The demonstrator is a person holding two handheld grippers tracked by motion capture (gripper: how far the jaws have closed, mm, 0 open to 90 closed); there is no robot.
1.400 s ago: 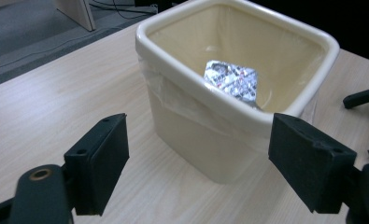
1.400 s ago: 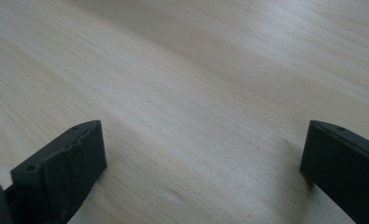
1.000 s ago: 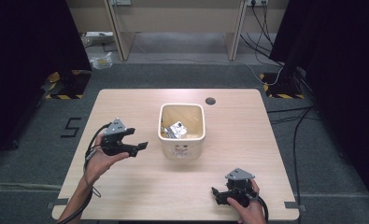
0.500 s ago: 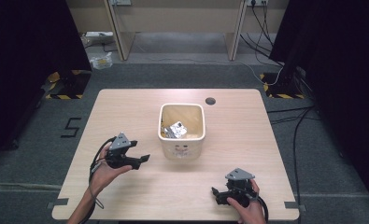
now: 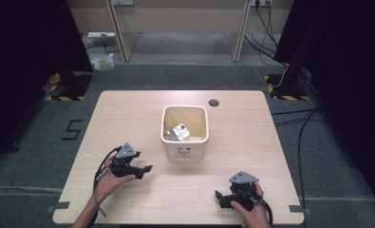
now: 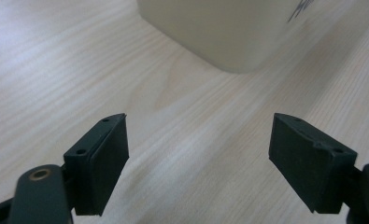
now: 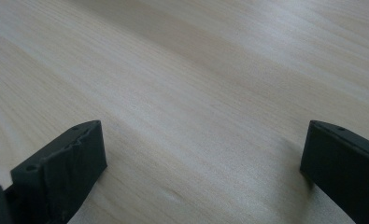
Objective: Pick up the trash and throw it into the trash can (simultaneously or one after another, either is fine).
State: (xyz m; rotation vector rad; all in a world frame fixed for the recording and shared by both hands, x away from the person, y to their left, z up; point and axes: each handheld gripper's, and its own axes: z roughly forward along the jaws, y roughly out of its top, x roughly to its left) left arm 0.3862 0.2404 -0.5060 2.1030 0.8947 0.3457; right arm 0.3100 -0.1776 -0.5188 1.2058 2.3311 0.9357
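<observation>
Both claws are spread wide and hold nothing: the left claw (image 5: 145, 169) sits low just beside the bin (image 5: 184, 133), the right claw (image 5: 219, 195) rests near the front edge, well apart from it, as if the work were done. The bin stands mid-surface (image 5: 128, 114) with crumpled foil (image 5: 179, 131) inside. Around the pale wood are grey carpet, cables and black curtains.

A bin (image 5: 185, 142) stands near the middle of the desk (image 5: 251, 142), with what seems to be crumpled wrappers (image 5: 178, 132) inside it. A small hole (image 5: 213, 102) lies behind the bin, toward the desk's far edge. The left claw (image 5: 145, 171) sits left of the bin; the right claw (image 5: 219, 197) rests by the near edge, toward the right corner.
</observation>
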